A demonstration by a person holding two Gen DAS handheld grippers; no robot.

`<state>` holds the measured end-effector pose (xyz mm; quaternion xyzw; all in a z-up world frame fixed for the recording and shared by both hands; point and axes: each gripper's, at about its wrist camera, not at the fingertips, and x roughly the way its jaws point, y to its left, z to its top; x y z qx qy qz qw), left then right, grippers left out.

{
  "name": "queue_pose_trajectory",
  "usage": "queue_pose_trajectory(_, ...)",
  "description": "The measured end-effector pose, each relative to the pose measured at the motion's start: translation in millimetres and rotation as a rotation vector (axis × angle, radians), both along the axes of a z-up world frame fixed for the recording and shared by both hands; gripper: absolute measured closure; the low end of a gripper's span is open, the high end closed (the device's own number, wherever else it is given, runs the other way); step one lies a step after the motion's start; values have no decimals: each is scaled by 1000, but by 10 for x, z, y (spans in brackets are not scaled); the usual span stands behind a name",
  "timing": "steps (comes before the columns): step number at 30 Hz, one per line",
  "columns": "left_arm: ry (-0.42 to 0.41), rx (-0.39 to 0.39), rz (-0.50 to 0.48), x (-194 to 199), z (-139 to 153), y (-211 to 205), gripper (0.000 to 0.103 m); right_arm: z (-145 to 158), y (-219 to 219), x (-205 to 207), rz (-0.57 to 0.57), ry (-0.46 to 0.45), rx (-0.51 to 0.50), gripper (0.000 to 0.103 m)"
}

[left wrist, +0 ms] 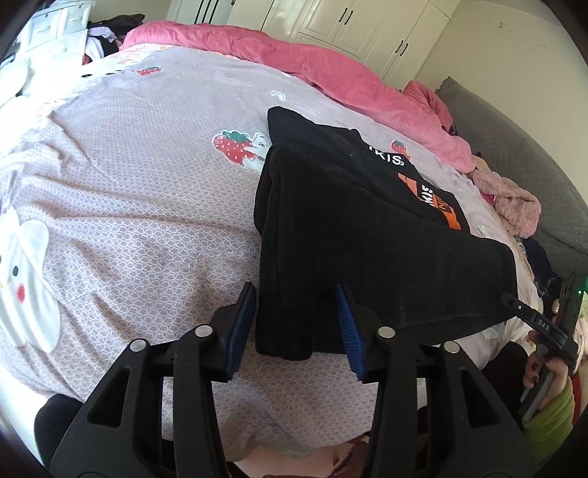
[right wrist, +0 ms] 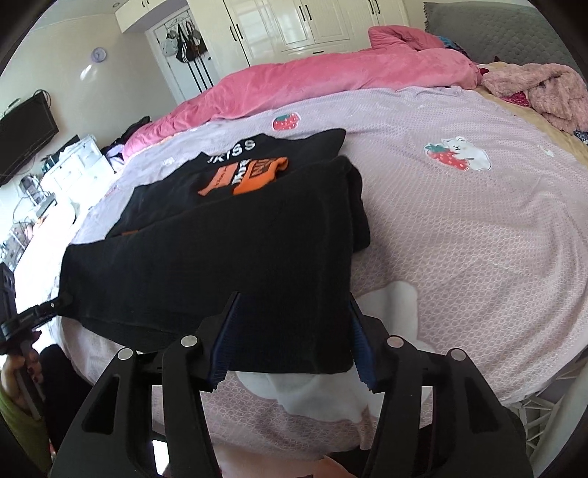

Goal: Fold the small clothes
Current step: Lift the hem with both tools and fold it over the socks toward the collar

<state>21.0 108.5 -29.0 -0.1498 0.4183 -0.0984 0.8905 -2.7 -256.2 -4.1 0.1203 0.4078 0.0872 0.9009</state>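
A black garment (left wrist: 349,228) with an orange print (left wrist: 433,198) and white letters lies folded over on the pink patterned bed sheet (left wrist: 147,202). Its near folded corner sits between the blue pads of my left gripper (left wrist: 295,286), which stands open; sheet shows between the left pad and the cloth. In the right wrist view the same garment (right wrist: 228,250) lies with its other near corner between the fingers of my right gripper (right wrist: 293,296), also open with its pads apart from the cloth. The orange print (right wrist: 250,172) faces up at the far end.
A pink quilt (right wrist: 330,73) is bunched along the far side of the bed. A fluffy pink garment (right wrist: 544,92) lies by the grey headboard (left wrist: 514,147). White wardrobes (left wrist: 349,22) stand behind. A hand in a green sleeve (left wrist: 551,397) shows at the right edge.
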Motion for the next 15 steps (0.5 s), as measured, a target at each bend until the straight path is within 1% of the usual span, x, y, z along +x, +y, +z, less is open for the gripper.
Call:
queue_pose_trajectory(1,-2,7,-1,3,-1,-12,93,-14,18,2,-1,2,-7,76)
queue_pose_trajectory(2,-4,13,-3,2,0,-23,95,-23,25,2,-1,3,-11,88)
queue_pose_trajectory(3,-5,17,-3,6,3,-31,96,-28,30,4,-1,1,-14,91)
queue_pose_trajectory(7,-33,10,-3,37,94,-26,98,11,-11,4,-10,-20,-9,93)
queue_pose_trajectory(10,-71,-25,8,93,245,27,98,131,-79,4,-45,-72,-18,94)
queue_pose_trajectory(15,-133,-14,4,298,499,5,99,378,-173,107,-81,-152,-6,94)
